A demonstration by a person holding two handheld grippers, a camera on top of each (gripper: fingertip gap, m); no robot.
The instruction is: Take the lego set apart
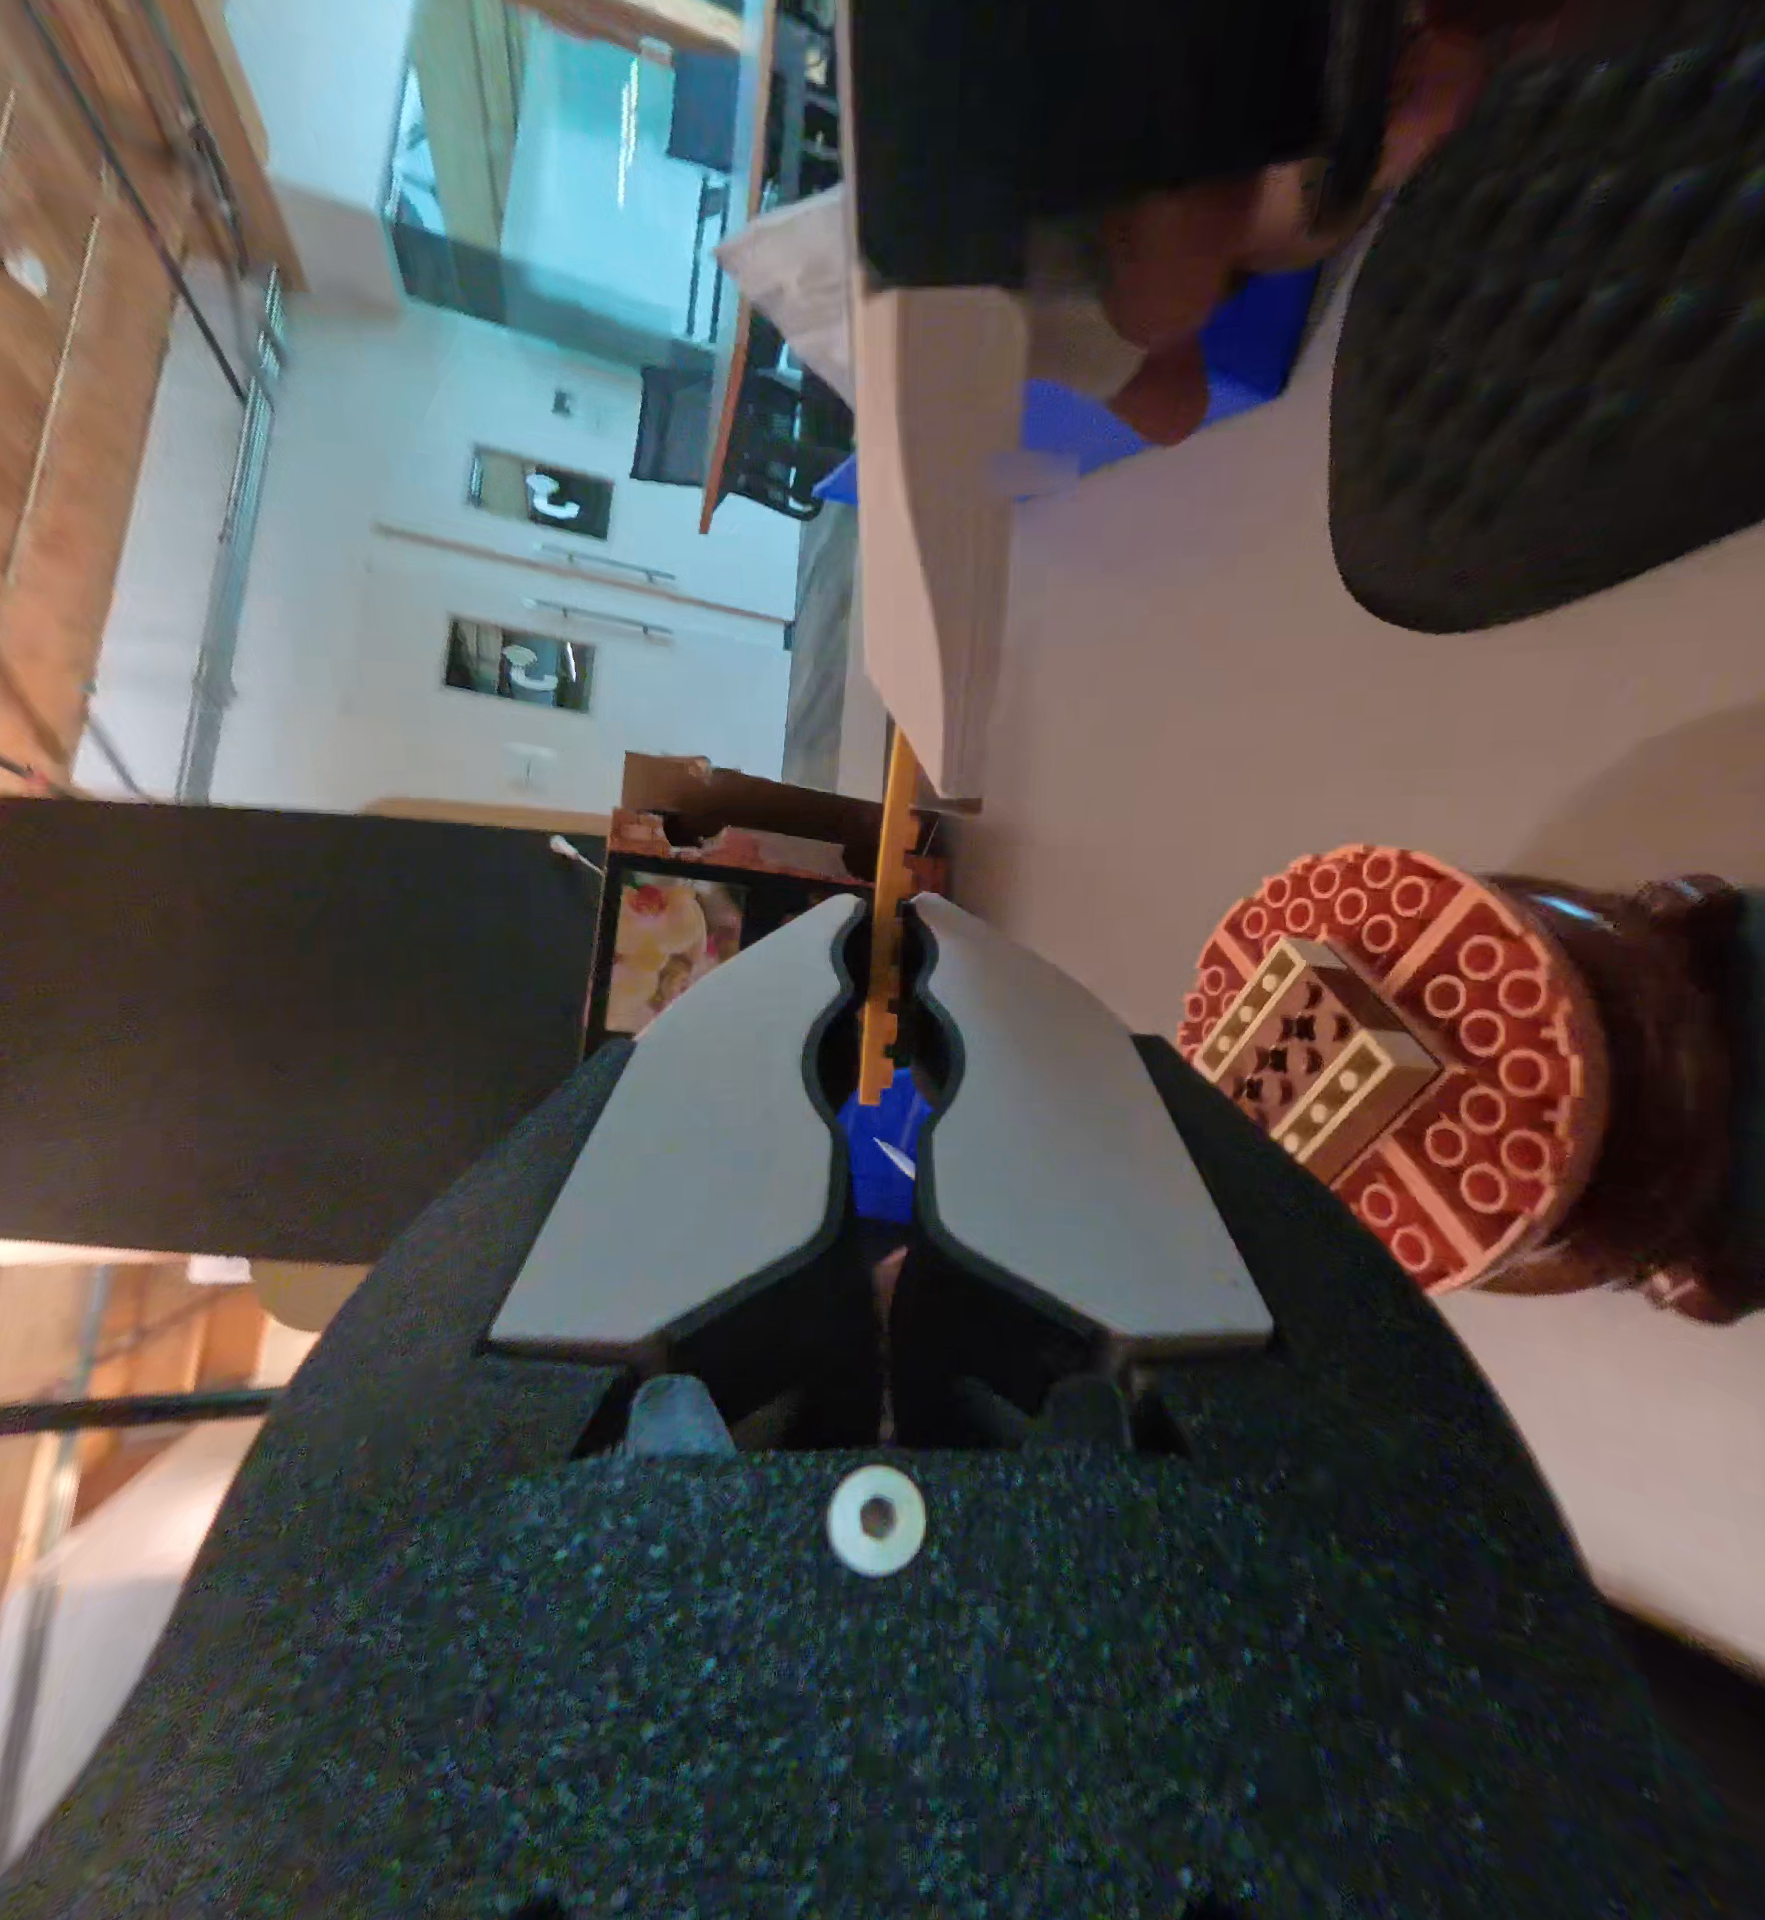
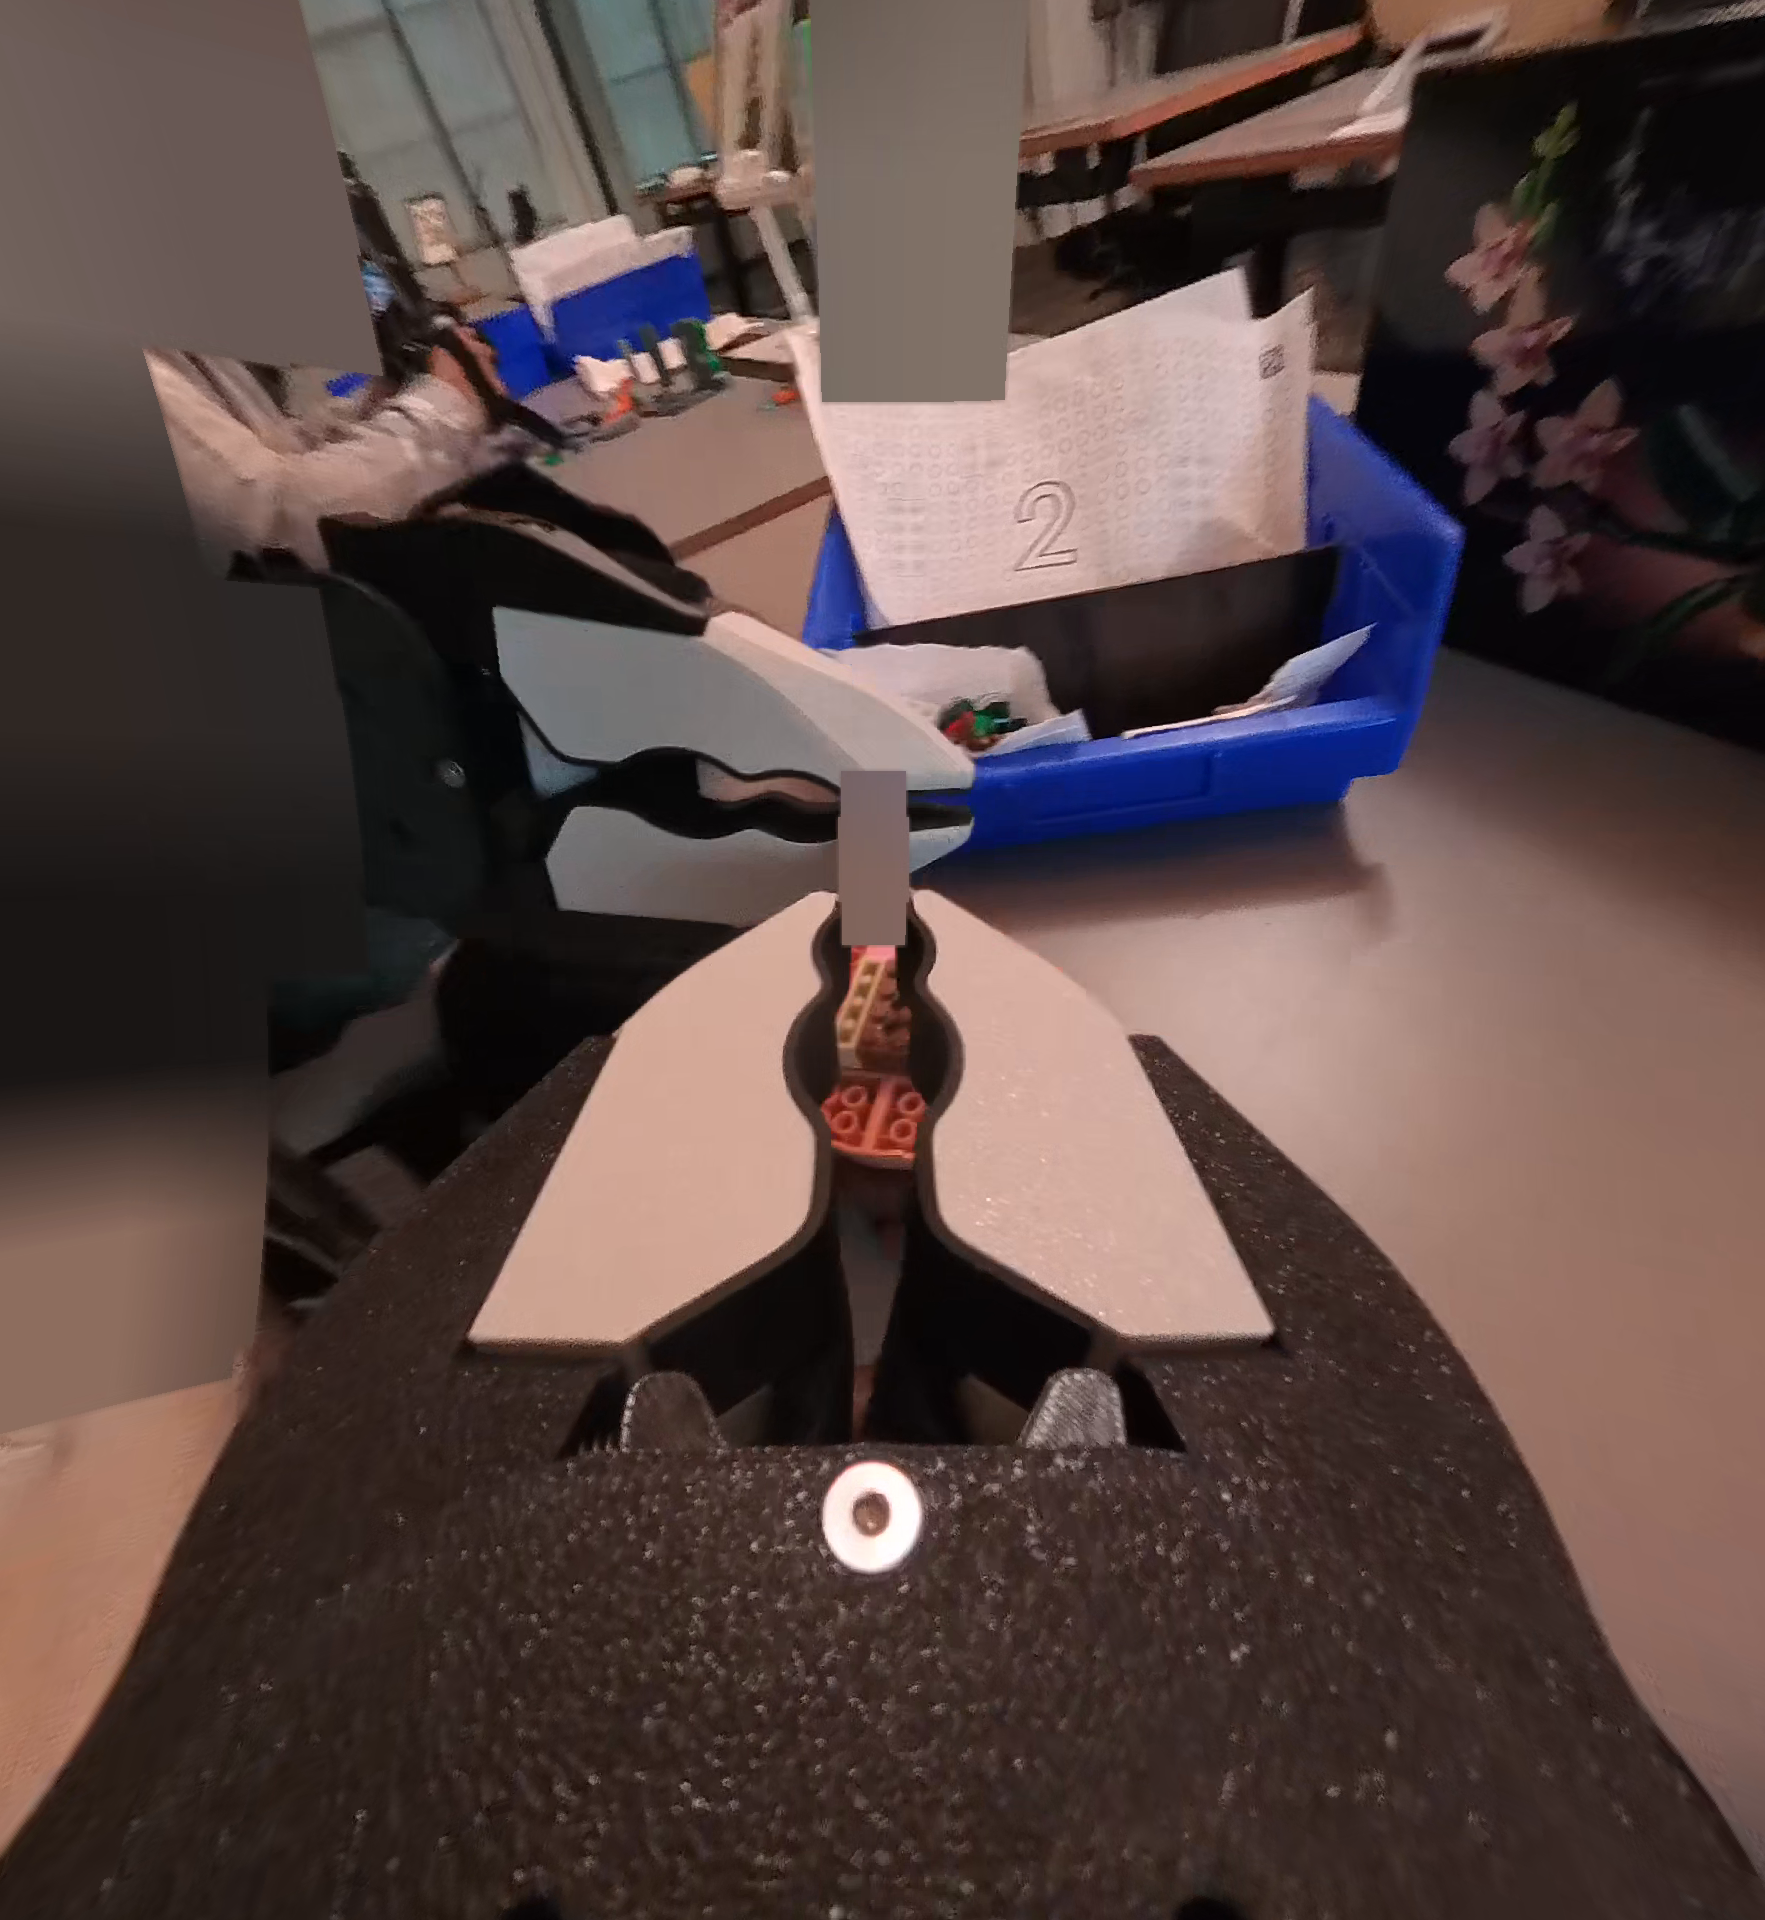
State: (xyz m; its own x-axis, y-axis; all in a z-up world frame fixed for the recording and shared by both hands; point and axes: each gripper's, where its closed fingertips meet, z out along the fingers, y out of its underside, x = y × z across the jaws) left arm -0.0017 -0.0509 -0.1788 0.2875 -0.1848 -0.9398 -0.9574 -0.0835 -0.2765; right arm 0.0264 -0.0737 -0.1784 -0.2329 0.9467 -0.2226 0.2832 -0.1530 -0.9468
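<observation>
My left gripper (image 1: 886, 914) is shut on a thin yellow lego plate (image 1: 883, 987), seen edge-on and sticking out past the fingertips. The lego set (image 1: 1377, 1070), a round red-brown studded disc with tan and brown bricks on a dark brown pot, stands on the table to its right. My right gripper (image 2: 873, 909) is closed to a narrow gap at the plate's far end; a patch hides the contact. The set (image 2: 873, 1117) shows below through its fingers. The left gripper (image 2: 956, 805) lies sideways just beyond, and one right finger (image 1: 930, 571) shows in the left wrist view.
A blue bin (image 2: 1169, 779) with paper sheets and loose pieces stands behind the grippers on the grey table (image 2: 1377, 1039). A black box printed with flowers (image 2: 1584, 416) stands at the right. Another black box (image 1: 234, 1018) and a picture box (image 1: 670, 956) stand ahead of the left gripper.
</observation>
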